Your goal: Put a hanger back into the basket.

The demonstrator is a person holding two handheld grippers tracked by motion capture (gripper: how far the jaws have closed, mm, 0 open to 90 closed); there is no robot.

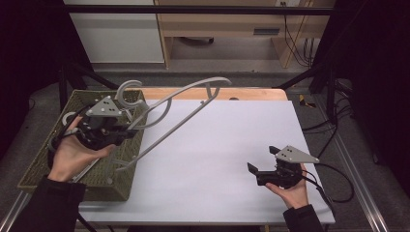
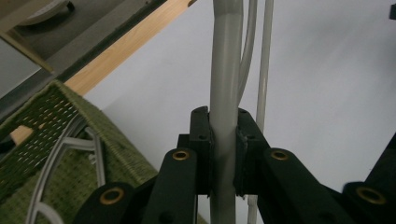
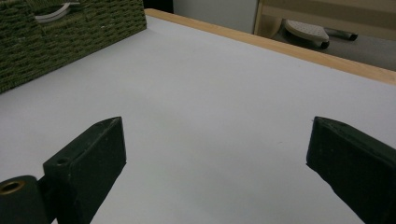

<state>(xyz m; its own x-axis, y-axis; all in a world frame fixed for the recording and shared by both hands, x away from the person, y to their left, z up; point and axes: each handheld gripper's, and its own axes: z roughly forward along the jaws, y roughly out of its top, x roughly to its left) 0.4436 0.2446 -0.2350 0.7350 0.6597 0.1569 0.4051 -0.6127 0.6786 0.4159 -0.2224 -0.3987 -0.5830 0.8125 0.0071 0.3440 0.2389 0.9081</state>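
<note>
A dim workroom with pale cabinets and loose cables on the far side is surrounding a bench [image 1: 232, 145] that is wearing a plain white top with a wooden strip showing along its far edge. Item: one grey clothes hanger [image 1: 186, 108], apparently plastic, being held above the bench's left half, its hook [image 1: 126, 90] curling over a green woven basket [image 1: 43, 159] sitting at the left edge. Position: the hanger is lying tilted, its long axis running from near-left, by the basket's rim, up toward the far centre, with the hook end pointing left and far. Holding: the left gripper [image 1: 129, 126] is clamping narrowly on one of the hanger's bars close to the hook, and the left gripper view is showing a round grey bar [image 2: 225, 93] pinched squarely between the pads. Handling, as a judgement: the piece is looking light, stiff and smooth, so it is likely to swing or twist in a single off-centre grip; a second hold on the straight lower bar or the far shoulder would be steadying it. More grey hangers [image 2: 60, 158] are lying inside the basket. The right gripper [image 1: 263, 162] is hovering low over the near-right of the bench, jaws spread wide and holding nothing, well apart from the hanger.
</note>
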